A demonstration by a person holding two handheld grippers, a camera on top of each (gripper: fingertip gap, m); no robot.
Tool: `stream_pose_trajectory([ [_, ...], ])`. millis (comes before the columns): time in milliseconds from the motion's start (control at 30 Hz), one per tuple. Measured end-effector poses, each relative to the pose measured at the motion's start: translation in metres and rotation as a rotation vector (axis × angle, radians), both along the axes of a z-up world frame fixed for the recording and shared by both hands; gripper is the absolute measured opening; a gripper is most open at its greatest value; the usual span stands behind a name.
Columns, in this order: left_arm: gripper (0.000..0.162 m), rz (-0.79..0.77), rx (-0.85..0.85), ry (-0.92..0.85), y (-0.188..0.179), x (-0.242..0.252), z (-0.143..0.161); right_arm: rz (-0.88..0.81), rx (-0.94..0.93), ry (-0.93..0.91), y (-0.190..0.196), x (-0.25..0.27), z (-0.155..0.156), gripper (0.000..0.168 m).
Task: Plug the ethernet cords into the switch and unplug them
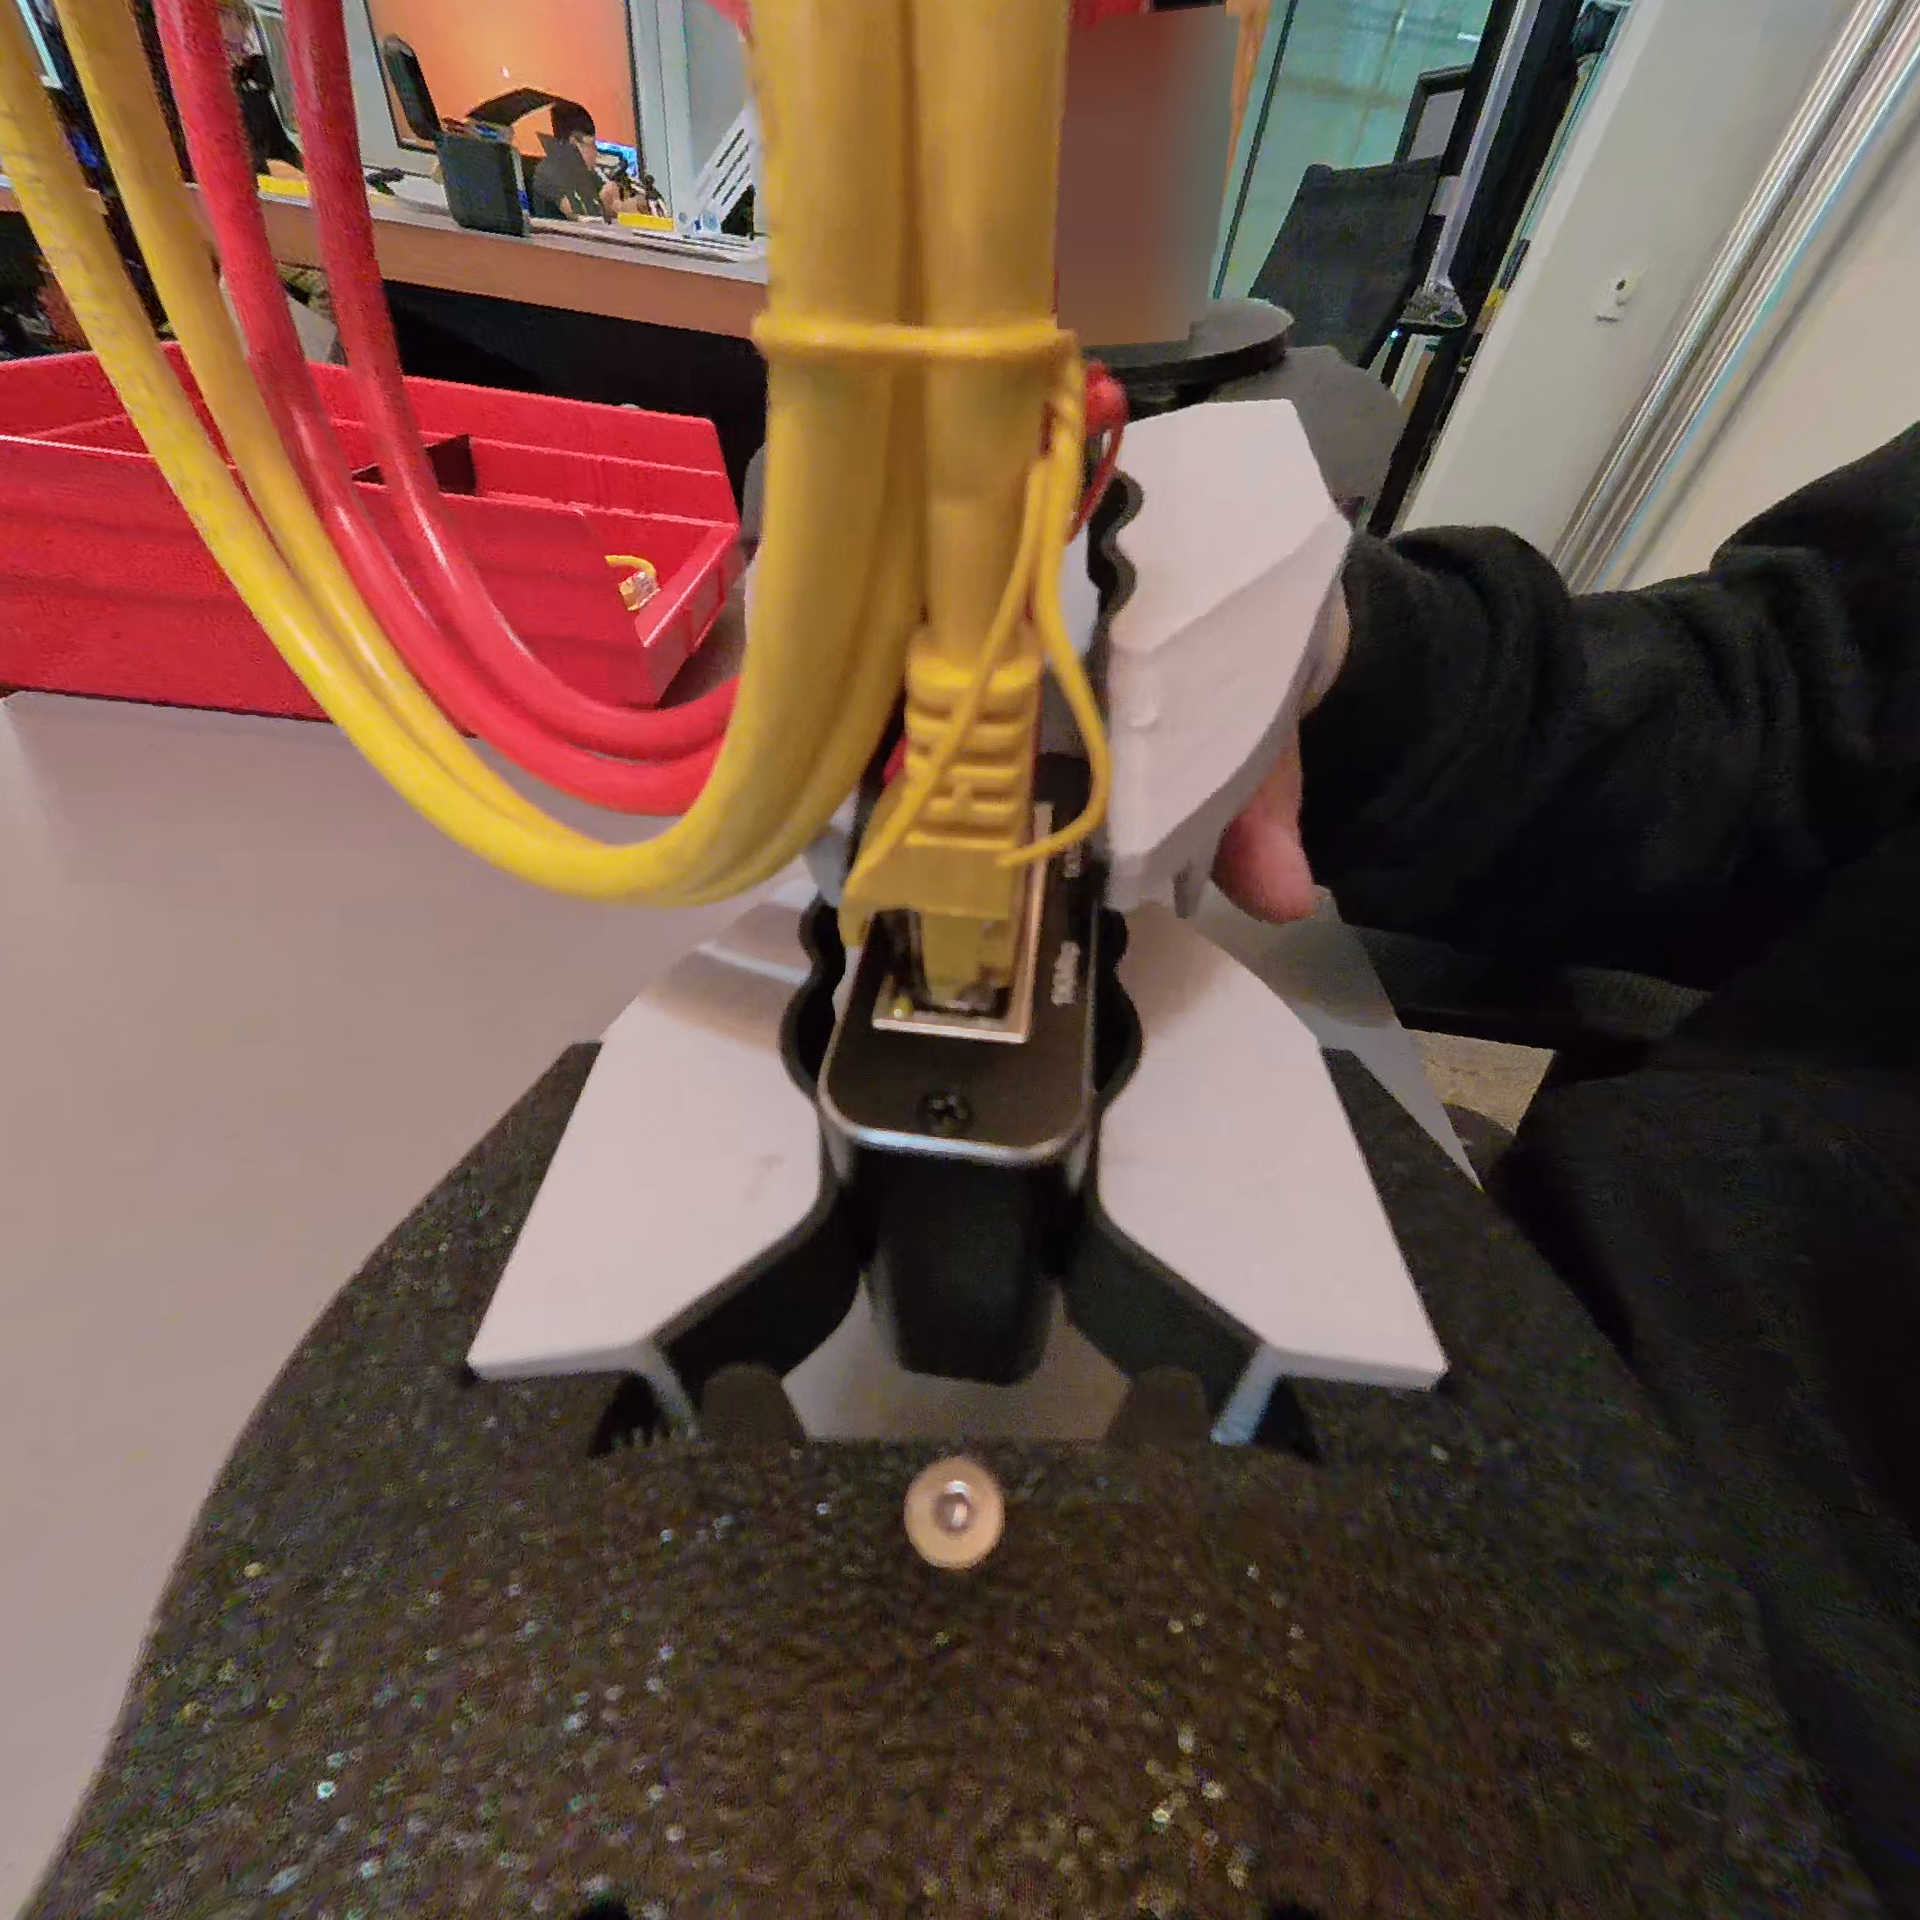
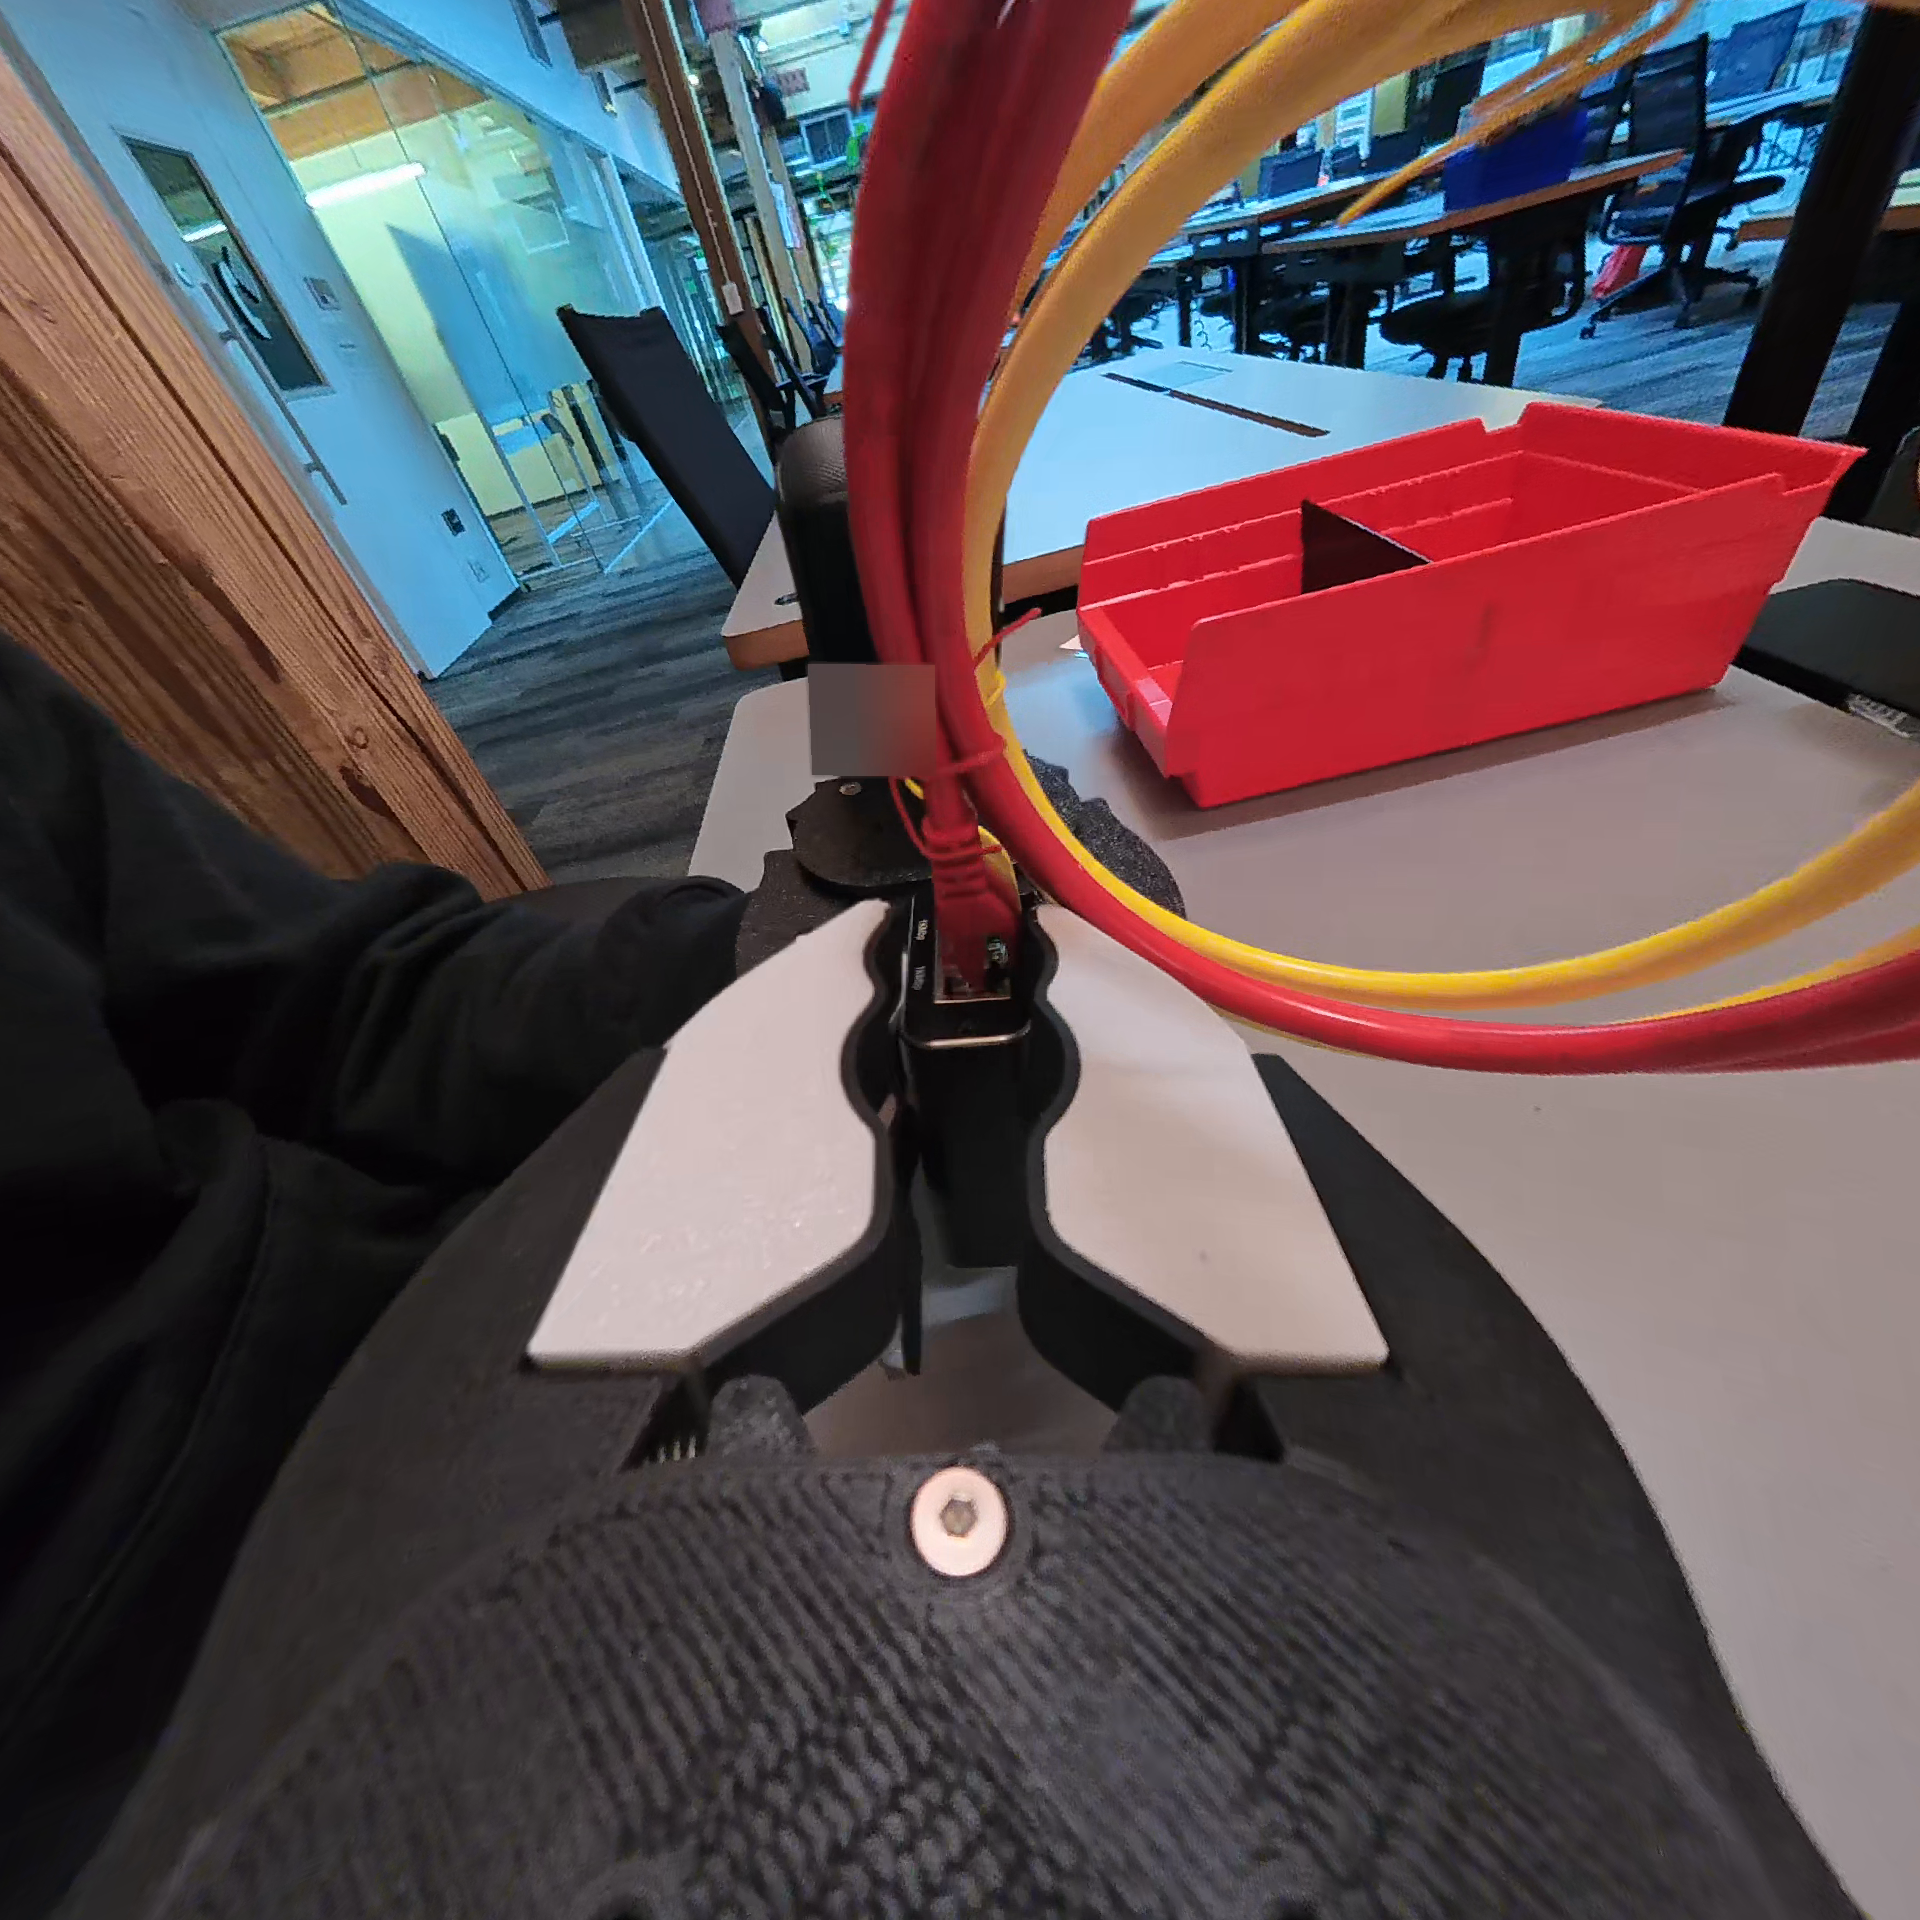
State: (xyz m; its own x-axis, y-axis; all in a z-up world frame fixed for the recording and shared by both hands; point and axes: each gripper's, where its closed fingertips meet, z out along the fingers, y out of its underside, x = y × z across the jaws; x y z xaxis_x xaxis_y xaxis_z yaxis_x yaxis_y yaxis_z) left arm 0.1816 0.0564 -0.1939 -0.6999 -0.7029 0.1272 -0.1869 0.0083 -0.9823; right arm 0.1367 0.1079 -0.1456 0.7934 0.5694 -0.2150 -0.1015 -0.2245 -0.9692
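Note:
A small black switch [image 1: 956,1112] is clamped on its near end by my left gripper [image 1: 961,930], which is shut on it. A yellow ethernet plug [image 1: 966,831] sits in the port nearest this gripper, and its tied yellow cord [image 1: 883,208] rises and loops left. In the right wrist view my right gripper [image 2: 961,925] is shut on the other end of the switch [image 2: 971,1101]. A red plug [image 2: 961,883] sits in the port there. The red cord [image 2: 914,312] and yellow cord [image 2: 1299,971] loop to the right. The right gripper's white fingers [image 1: 1205,665] show beyond the switch in the left wrist view.
A red plastic bin [image 2: 1455,603] stands on the grey table [image 2: 1507,1195]; it also shows in the left wrist view [image 1: 208,540], with a yellow plug end inside. A person's black sleeve [image 1: 1610,779] is at the right. A dark flat object [image 2: 1839,634] lies beside the bin. The grippers' ends are close to 7 cm from one another.

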Motion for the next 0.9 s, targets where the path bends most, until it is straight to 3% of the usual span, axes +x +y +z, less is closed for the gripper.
stream_pose_trajectory([
  [100,0.046,0.004,0.020,0.010,0.000,0.001,-0.004,-0.017,0.000,-0.023,0.002,0.003,-0.003,0.015],
  [900,0.046,0.019,0.093,0.062,0.000,0.003,-0.013,-0.030,0.052,0.040,-0.001,0.007,-0.005,0.014],
])
